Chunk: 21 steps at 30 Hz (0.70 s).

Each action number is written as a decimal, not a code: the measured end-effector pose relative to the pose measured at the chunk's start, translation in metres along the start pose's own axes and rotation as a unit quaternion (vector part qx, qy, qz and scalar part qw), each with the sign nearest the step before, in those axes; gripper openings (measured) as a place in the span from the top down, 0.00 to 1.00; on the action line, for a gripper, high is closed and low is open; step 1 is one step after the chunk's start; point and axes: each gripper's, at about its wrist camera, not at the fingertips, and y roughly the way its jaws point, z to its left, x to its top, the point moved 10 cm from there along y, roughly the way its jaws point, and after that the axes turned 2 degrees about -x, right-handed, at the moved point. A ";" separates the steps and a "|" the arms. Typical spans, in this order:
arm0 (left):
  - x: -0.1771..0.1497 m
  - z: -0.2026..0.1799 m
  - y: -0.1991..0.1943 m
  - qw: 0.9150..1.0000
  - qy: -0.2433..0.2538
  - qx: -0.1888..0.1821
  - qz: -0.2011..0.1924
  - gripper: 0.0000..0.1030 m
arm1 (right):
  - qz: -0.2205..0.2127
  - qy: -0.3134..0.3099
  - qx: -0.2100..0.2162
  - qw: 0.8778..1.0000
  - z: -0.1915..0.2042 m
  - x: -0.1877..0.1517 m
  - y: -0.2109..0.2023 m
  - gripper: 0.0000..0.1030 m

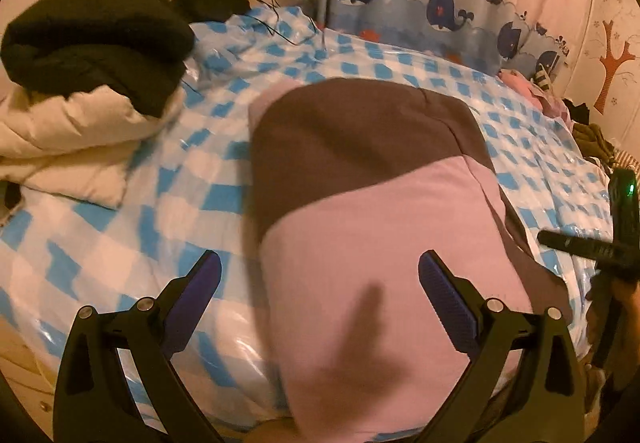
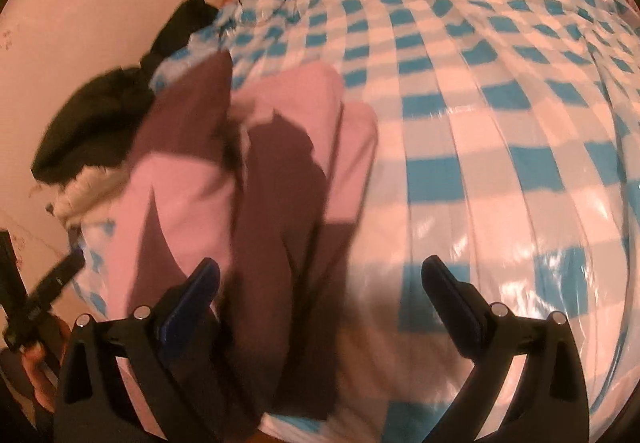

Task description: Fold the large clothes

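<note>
Both tools are up and empty. The left gripper [image 1: 320, 275] hangs over the near end of the pink-and-brown garment [image 1: 372, 211], jaws spread wide with nothing between the blue pads [image 1: 448, 299]. The right gripper [image 2: 320, 283] is just as wide open and holds nothing; its left finger is over the garment's [image 2: 248, 179] right edge and its right finger over bare cover.

The garment lies on the bed with the blue-and-white checked cover [image 1: 120, 179], towards the near edge. From the left wrist view it reads as a tidy block, brown panel far, pink panel near. It looks partly folded already, though the frames are blurred and I cannot count the layers.

How will it handle? My read is a soft, thick knit: limp, no stiffness, with some weight. It should sag between 2 grip points. The cover is glossy, so the cloth may slide rather than stay put when pulled. Best hold, I judge, is the 2 near corners, 1 per gripper, pinching all layers together at the hem where the fabric is thickest.

Off to the left sits a heap of black clothing [image 1: 96, 31] on a cream padded jacket [image 1: 72, 139], well apart.
</note>
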 end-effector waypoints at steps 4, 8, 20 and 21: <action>-0.001 0.005 -0.003 1.000 0.015 0.020 -0.008 0.08 | 0.006 0.020 0.003 1.000 -0.002 0.011 0.012 0.06; -0.004 0.005 -0.007 0.999 0.032 0.032 -0.014 0.08 | 0.022 0.040 0.004 0.999 -0.007 0.001 0.028 0.06; 0.000 -0.002 -0.027 0.997 0.062 0.042 -0.036 0.08 | 0.061 0.140 0.064 0.986 -0.005 -0.057 0.070 0.06; 0.001 -0.003 -0.030 0.996 0.065 0.045 -0.039 0.08 | 0.059 0.139 0.064 0.986 -0.003 -0.059 0.070 0.06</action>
